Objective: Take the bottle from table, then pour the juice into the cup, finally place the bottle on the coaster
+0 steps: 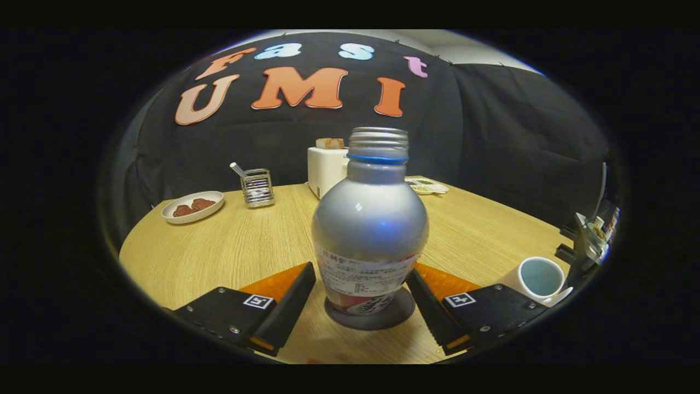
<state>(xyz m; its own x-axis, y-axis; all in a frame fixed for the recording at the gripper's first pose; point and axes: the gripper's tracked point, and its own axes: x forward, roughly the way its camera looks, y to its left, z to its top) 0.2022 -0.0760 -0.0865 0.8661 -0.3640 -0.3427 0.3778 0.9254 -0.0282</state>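
tool (361, 312): fingers spread, released, clear of bottle | bottle (369, 230): upright between fingers, axis vertical, standing on coaster (396, 317) | cup (538, 279): right of tool

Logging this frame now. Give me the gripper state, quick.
Gripper: open, fingers spread on either side of the bottle, which stands upright on the coaster; no grip visible.

light: dim, overhead | glare: spot on bottle (369, 224) | edges: fisheye-bent, dark | focus: sharp
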